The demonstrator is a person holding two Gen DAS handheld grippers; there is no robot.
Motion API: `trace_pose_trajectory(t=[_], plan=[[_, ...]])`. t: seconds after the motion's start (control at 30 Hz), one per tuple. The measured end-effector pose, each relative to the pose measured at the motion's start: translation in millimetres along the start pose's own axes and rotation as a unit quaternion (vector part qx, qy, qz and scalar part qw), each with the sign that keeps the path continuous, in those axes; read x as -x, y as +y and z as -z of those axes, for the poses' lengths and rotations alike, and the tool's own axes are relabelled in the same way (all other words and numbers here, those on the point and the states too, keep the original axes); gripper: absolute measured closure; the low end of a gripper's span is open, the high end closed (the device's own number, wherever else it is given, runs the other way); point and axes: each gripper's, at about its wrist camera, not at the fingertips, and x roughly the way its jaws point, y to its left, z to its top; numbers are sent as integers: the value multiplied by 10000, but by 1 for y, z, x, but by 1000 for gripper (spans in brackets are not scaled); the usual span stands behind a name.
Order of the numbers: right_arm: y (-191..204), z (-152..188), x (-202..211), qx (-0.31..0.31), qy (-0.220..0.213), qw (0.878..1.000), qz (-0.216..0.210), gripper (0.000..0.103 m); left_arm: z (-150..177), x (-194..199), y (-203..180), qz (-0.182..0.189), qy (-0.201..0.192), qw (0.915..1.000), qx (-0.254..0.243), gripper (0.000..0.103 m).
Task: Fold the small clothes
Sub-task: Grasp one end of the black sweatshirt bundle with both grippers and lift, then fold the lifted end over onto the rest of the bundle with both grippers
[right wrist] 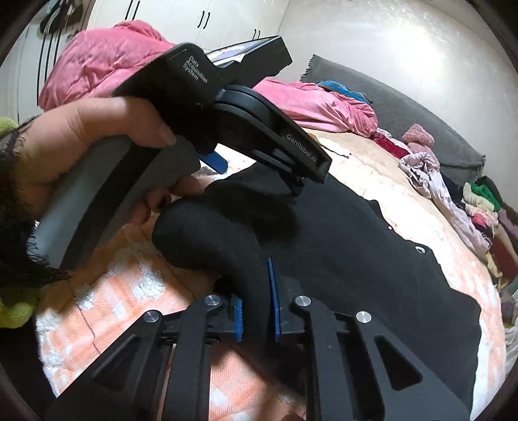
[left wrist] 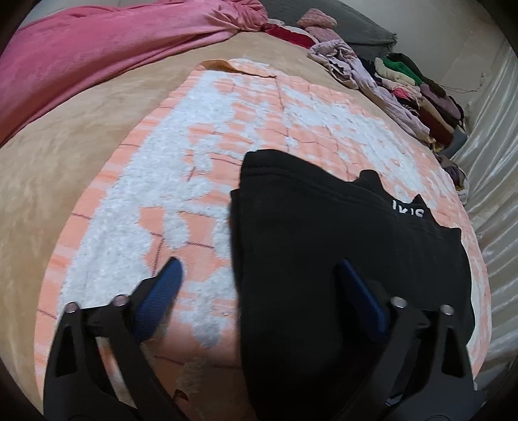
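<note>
A: Item one, the bed cover?
B: Orange-and-white checked blanket [left wrist: 207, 152], spread flat over a tan bedspread [left wrist: 81, 136].

A: Item two, the task piece?
B: Black garment [left wrist: 323, 259], with small white lettering near its far edge. It lies on the right half of the checked blanket, one fold of it lifted at the near side.

A: Right gripper [right wrist: 257, 311]?
B: Blue pads [right wrist: 274, 301] drawn close together, pinching that raised fold of the black garment between them.

A: Left gripper [left wrist: 259, 272]?
B: Fingers spread wide, nothing pinched. It hangs over the left edge of the black garment: one blue pad [left wrist: 162, 291] above the blanket, the other above the black cloth. Whether the pads touch the fabric, I cannot tell. From the right-hand camera a hand [right wrist: 97, 139] is seen gripping its handle.

A: Remaining stock?
B: Pink blanket [left wrist: 97, 51], bunched at the far left. Grey blanket [left wrist: 356, 29] at the far end of the bed. Pile of mixed clothes [left wrist: 414, 87] along the far right edge, green, lilac and maroon among them. White wardrobe doors [right wrist: 181, 19] beyond the bed.
</note>
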Motion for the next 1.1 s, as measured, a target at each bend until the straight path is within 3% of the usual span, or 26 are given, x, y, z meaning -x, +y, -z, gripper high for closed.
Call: trace_pose_trajectory(t=[0.2, 0.23, 0.3, 0.37, 0.43, 0.73, 1.1], plan=[[-1, 2, 8, -176, -140, 9997, -41, 92, -1, -3, -12, 169, 66, 9998, -100, 48], [-2, 2, 8, -196, -139, 9997, -50, 92, 0, -3, -14, 234, 88, 9996, -102, 59], [-4, 1, 7, -216, -152, 9996, -39, 92, 0, 0, -18, 191, 57, 9997, -103, 68], [-6, 2, 9, -268, -198, 9994, -16, 92, 1, 3, -24, 115, 28, 9998, -174, 87], [-8, 2, 12, -354, -232, 9991, -34, 92, 0, 7, -28, 46, 13, 9998, -203, 93], [-40, 9, 39, -1209, -616, 9906, -153, 94, -8, 40, -62, 61, -235, 9991, -337, 94], [-88, 33, 85, -2114, -1051, 9717, 36, 96, -17, 64, -137, 20, -487, 9949, -885, 94]])
